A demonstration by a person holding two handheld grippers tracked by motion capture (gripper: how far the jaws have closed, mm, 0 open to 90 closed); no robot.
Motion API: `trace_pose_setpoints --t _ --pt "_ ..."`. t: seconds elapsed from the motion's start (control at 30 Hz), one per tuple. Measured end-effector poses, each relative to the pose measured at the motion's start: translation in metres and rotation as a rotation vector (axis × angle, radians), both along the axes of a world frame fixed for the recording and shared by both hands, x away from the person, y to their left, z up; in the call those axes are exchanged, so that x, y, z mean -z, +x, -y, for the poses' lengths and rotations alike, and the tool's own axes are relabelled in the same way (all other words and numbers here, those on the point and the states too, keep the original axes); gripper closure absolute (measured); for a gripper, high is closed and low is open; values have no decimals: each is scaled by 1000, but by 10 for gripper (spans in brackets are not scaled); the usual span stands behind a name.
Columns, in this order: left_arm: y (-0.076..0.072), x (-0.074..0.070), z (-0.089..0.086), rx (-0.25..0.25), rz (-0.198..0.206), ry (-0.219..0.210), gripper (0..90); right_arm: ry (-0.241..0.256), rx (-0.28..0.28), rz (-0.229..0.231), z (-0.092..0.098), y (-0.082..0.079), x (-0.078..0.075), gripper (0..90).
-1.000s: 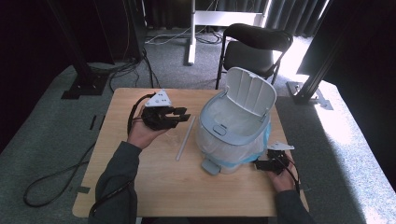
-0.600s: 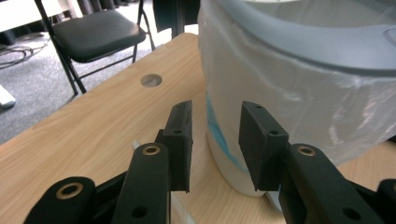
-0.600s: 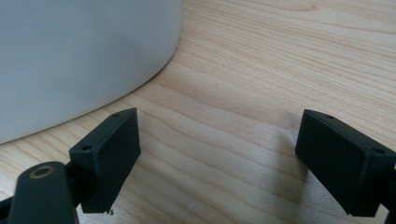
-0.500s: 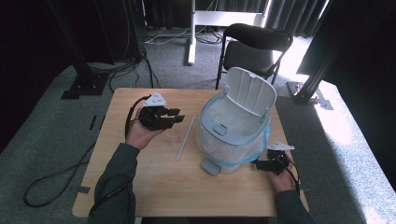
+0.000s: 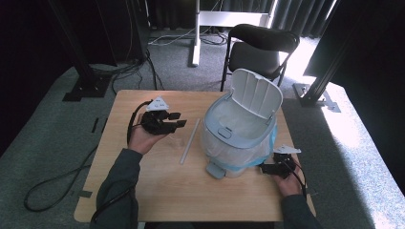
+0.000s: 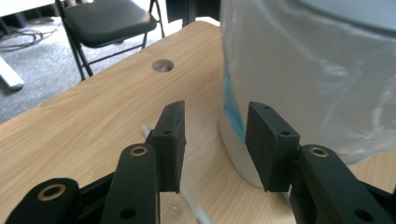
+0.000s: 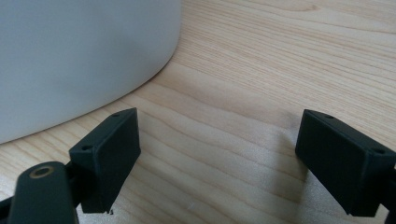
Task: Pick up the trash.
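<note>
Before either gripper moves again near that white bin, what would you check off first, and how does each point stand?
1. Left gripper open and empty: ok.
2. Right gripper open, nothing between its jaws: ok.
3. Bin upright with its lid raised: ok.
4. Plastic liner seated evenly around the bin's rim: cannot tell; it bunches near the base on the right gripper's side.
5. White stick lying flat on the table, apart from the bin: ok.
6. Right gripper low beside the bin's base, not touching it: ok.
</note>
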State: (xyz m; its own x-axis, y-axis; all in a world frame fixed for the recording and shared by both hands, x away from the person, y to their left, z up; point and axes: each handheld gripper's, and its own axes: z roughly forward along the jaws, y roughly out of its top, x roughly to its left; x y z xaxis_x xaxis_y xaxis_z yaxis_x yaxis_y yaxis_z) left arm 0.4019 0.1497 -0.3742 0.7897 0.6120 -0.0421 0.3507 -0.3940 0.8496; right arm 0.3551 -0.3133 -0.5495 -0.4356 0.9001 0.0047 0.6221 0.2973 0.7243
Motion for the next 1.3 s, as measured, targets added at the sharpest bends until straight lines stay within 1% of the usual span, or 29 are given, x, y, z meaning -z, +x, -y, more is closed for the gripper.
trace_pose_setpoints --t 0.13,0.23,0.4,0.53,0.57,0.67,0.73,0.8,0.97,1.07,1.3 --pt "3 6 -4 -17 -16 -9 580 0 0 0 0 0 0 129" --pt "5 10 -7 -24 -21 0 580 0 0 0 0 0 0 129" --pt "6 15 -9 -34 -27 -5 580 0 1 0 0 0 0 129" --pt "9 20 -11 -63 -27 -4 564 0 1 -1 0 0 0 129" --pt "10 21 -11 -73 -23 2 560 0 1 -1 0 0 0 129" --pt "12 26 -13 -91 -31 6 558 0 2 -1 0 0 0 129" --pt "12 30 -14 -96 -35 17 557 0 2 -1 0 0 0 129" --pt "12 34 -14 -102 -40 16 557 0 2 -1 0 0 0 129" --pt "14 44 -16 -120 -56 31 557 0 2 -1 0 0 0 129" --pt "15 50 -17 -135 -65 36 534 0 2 -1 0 0 0 129" --pt "16 60 -21 -149 -88 34 525 0 2 -1 0 0 0 129"
